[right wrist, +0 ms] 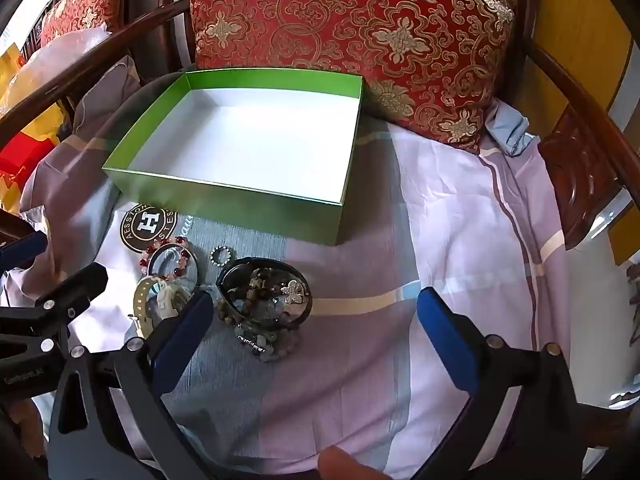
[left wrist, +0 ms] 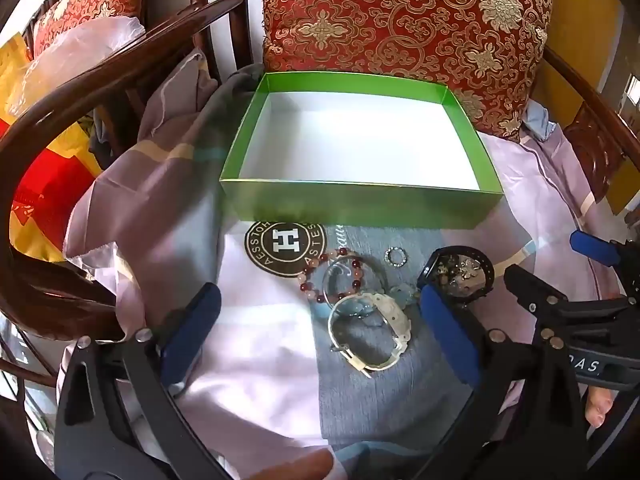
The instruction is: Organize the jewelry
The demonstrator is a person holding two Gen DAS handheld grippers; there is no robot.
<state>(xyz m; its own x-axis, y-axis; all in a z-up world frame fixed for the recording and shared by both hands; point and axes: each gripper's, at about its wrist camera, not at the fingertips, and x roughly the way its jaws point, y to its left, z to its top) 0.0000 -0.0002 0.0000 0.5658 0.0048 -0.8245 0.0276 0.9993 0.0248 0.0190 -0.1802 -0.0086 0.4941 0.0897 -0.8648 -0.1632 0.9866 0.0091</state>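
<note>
Left gripper (left wrist: 320,320) jaws wide, empty; white watch (left wrist: 370,330) and red bead bracelet (left wrist: 332,276) between fingers, green box (left wrist: 360,152) beyond

Right gripper (right wrist: 312,320) wide, empty; black bangle (right wrist: 266,292) heaped with beads just ahead by left finger

Round cloth logo (left wrist: 286,246): "H"

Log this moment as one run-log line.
stage: start | box: empty | jewelry: on cloth before box | left claw: open, over watch | right claw: open, holding nothing
</note>
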